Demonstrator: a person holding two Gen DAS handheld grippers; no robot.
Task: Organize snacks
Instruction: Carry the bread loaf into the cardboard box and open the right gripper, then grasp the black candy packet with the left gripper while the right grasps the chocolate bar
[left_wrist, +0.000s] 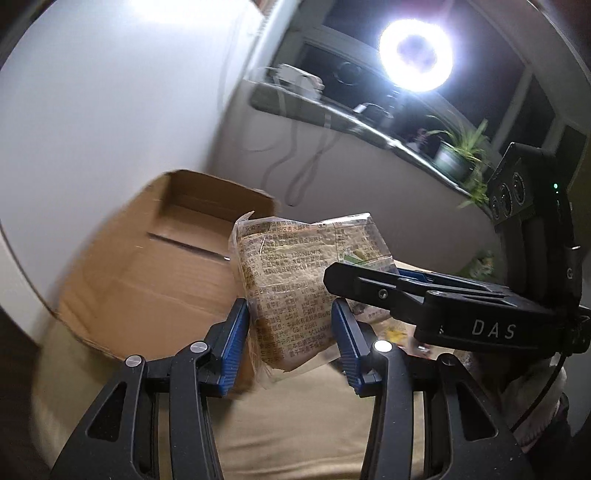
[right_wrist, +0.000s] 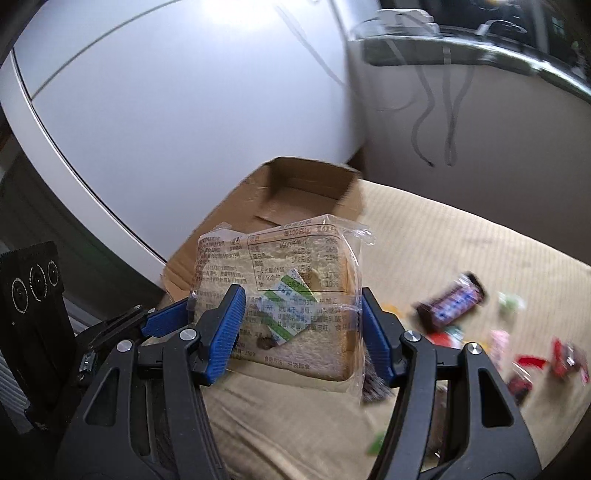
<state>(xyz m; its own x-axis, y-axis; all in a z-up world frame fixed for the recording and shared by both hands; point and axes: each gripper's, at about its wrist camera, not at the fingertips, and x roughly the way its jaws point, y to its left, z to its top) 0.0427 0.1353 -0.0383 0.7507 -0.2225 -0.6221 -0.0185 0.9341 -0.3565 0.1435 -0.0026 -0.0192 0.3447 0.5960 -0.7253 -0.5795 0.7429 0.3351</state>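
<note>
Left tongs (left_wrist: 290, 332): clamped on a bagged slice of bread (left_wrist: 295, 288) — both blue pads pressing its wrapper, printed label side facing me.

Right tongs (right_wrist: 301, 325): gripping a second bagged bread slice (right_wrist: 291, 295), pads on either edge of the wrapper, a small green-and-white sachet showing through the plastic.

Both bread packs: up off the surface, held side by side; in the left wrist view my right tongs reach in just beside the left pack, and I cannot tell if the two packs touch.

Cardboard box (left_wrist: 155, 266): open, flaps up, sitting at the far left corner of the beige cushion (right_wrist: 424, 251), against the white wall; its inside looks bare from here. The two packs hang just in front of it.

Loose snacks: scattered along the right side of the cushion — a dark chocolate bar (right_wrist: 452, 301) with blue lettering, a red wrapper (right_wrist: 532, 360), a pink one (right_wrist: 498, 343); all blurred, so details escape me.

Background: a ring light (left_wrist: 415, 55) glaring by the dark window, a potted plant (left_wrist: 461, 151) on the sill.
</note>
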